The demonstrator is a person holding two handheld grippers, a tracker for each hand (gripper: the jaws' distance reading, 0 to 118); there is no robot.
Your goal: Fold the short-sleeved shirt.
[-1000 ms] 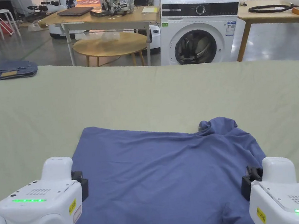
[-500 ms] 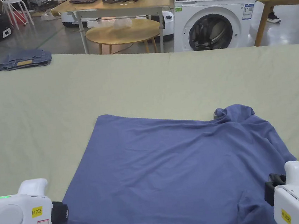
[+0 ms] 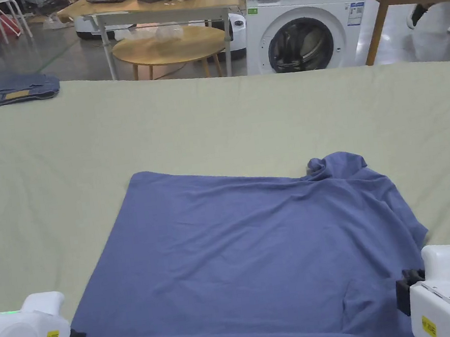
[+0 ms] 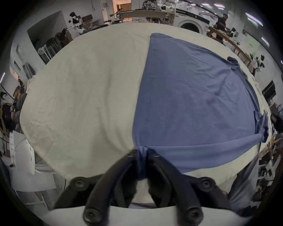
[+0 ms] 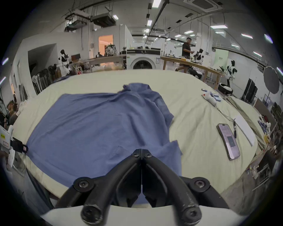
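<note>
Light: shining evenly from ceiling strip lights, casting soft, faint shadows.
Gripper views: bending strongly at edges, darkening into black corners.
Focus: blurring slightly on nearest jaws.
Glare: none showing.

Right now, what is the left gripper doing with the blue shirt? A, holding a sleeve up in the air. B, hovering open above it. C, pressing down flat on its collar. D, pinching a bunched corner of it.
D: in the left gripper view, the left gripper has both jaws closed on a bunched corner of the shirt.
</note>
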